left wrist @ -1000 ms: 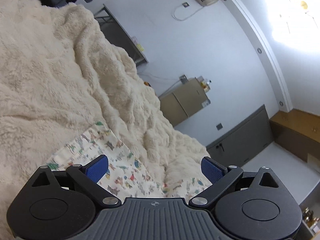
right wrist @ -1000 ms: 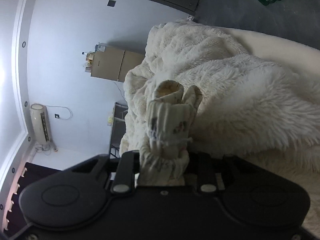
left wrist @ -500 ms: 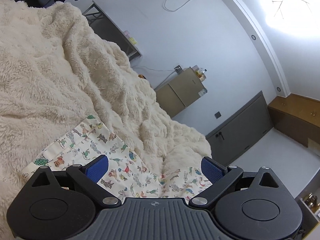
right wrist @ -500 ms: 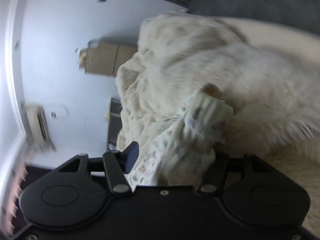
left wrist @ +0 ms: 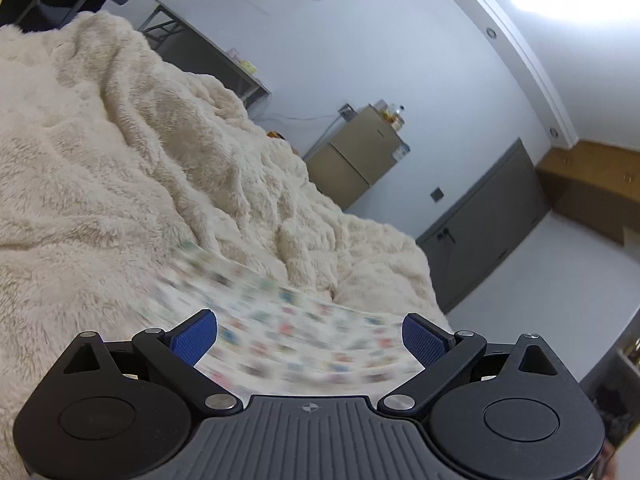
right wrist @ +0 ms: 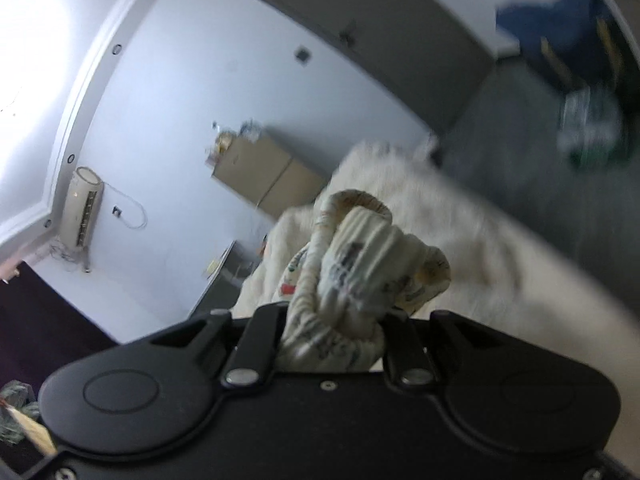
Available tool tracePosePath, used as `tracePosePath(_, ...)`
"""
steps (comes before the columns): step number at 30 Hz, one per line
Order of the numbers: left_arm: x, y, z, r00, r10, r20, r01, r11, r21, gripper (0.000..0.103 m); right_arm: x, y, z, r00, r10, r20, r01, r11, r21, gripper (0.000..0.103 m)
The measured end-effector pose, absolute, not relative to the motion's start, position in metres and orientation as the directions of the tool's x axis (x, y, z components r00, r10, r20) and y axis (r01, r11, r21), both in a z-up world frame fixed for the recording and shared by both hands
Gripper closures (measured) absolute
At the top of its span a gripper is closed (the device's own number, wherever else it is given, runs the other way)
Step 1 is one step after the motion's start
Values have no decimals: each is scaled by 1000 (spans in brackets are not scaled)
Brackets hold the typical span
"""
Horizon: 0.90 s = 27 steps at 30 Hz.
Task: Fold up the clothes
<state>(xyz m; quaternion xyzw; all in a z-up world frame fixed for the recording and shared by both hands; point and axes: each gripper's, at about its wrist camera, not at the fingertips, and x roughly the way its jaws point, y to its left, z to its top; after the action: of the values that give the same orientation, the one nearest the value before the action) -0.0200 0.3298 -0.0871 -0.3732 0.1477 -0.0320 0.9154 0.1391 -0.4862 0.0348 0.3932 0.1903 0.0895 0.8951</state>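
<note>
A small white garment with a coloured animal print [left wrist: 280,332] lies blurred on the cream fluffy blanket [left wrist: 120,168], just ahead of my left gripper [left wrist: 310,334]. The left gripper is open, its blue pads [left wrist: 194,336] wide apart above the cloth. My right gripper [right wrist: 332,332] is shut on a bunched, ribbed part of the same printed garment [right wrist: 360,264] and holds it lifted above the blanket [right wrist: 480,264]. The right fingertips are hidden by the cloth.
A tan cabinet [left wrist: 352,160] stands against the white wall beyond the bed. A grey metal rack [left wrist: 208,52] is at the far side. Grey cupboard doors [left wrist: 488,220] and grey floor [right wrist: 520,128] lie to the right. An air conditioner [right wrist: 82,206] stands in a corner.
My right gripper has swung up and turned with the bunched garment, so the room now fills its view. The printed cloth under the left gripper is being pulled and blurs. The left gripper stays open.
</note>
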Motion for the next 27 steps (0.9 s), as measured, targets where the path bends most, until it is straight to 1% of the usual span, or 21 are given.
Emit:
tracePosePath(4,-17,322,-81,950,-178,-256,-41,741,-670,6,128,-541,70,941,149,-304,106,725,681,91)
tracePosePath(5,-16,319,-77,949,-183,-257,-34,750,-660,5,122,-558,82,947,87,-309,148,737,660,91)
tracePosePath(7,-14,313,-72,947,-196,-256,-16,764,-645,5,112,-576,99,952,6,-305,196,755,626,92)
tracePosePath(9,-12,306,-67,944,-209,-255,1,775,-632,5,90,-588,126,956,-126,-266,260,787,560,92)
tracePosePath(10,-11,303,-65,942,-215,-256,9,781,-624,5,79,-584,141,952,-196,-235,291,816,499,91)
tracePosePath(11,-10,300,-64,941,-219,-259,14,787,-616,4,75,-579,150,950,-220,-220,300,835,460,91)
tracePosePath(13,-9,294,-61,938,-222,-265,19,800,-600,4,77,-559,165,952,-215,-217,281,894,347,90)
tracePosePath(14,-8,292,-60,937,-223,-269,22,806,-592,4,82,-538,173,955,-182,-234,245,929,278,90)
tracePosePath(18,-10,288,-56,938,-220,-269,27,817,-576,4,94,-475,185,959,-138,-246,164,982,91,90)
tracePosePath(20,-11,289,-55,938,-219,-269,25,817,-576,4,101,-434,191,965,-114,-236,117,993,1,90)
tracePosePath(23,-11,289,-53,937,-222,-271,27,818,-575,4,104,-391,197,972,-87,-220,71,994,-79,90)
tracePosePath(27,-9,284,-51,933,-227,-278,33,826,-563,3,98,-294,207,981,-11,-193,-39,966,-257,90)
